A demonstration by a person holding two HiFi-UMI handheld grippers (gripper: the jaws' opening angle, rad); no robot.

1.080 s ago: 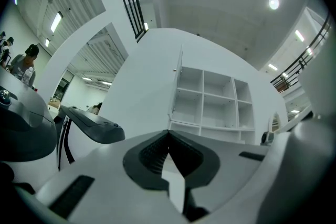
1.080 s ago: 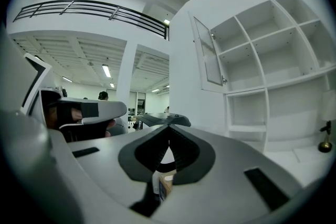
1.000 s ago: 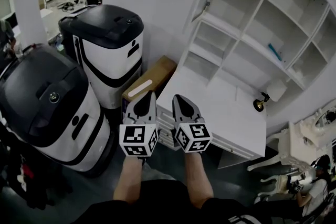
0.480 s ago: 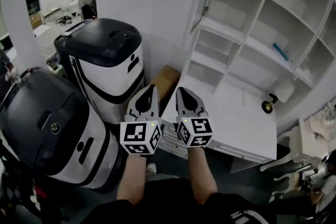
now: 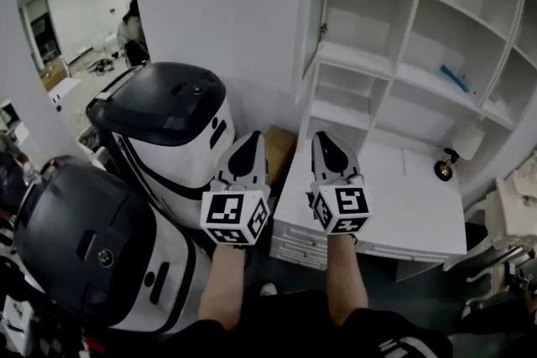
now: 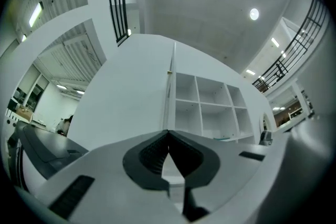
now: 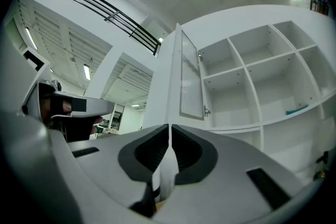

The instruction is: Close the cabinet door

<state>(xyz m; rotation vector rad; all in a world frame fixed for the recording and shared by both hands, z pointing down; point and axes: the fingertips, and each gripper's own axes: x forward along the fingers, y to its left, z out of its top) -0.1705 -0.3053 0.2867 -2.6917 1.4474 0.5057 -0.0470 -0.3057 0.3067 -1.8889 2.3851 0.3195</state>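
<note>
Nearest, under the front left corner of the white desk point(image 5: 394, 205), is a stack of drawers point(image 5: 294, 241), all pushed in; just past them a cardboard box point(image 5: 279, 148) is wedged between the desk and a black-topped white machine point(image 5: 172, 121), and only a strip of its top shows, so I cannot tell what it holds. A second machine point(image 5: 84, 247) of the same kind stands closer, at the left. Behind the desk rises the white shelf cabinet point(image 5: 351, 56), its square compartments facing the room; one compartment at the right has a slim blue thing point(image 5: 456, 80) lying on its shelf, slanted. A small white-and-brass object point(image 5: 447, 163) sits at the far right of the desk top, near the cabinet's foot.

The cabinet door point(image 5: 312, 12) is at the cabinet's left edge, swung out toward the room, so the head view sees it almost edge-on; the right gripper view shows a ribbed panel on its inner face and a small fitting on the side next to the shelves. It is not shut.

The left gripper point(image 5: 254, 138) and the right gripper point(image 5: 323, 138) are held side by side over the box and the desk's near corner, both aimed at the cabinet and well short of the door; each has its jaws pressed together tip to tip with nothing between them, and neither touches anything. Far off at the left, a person point(image 5: 130, 33) is by a table.
</note>
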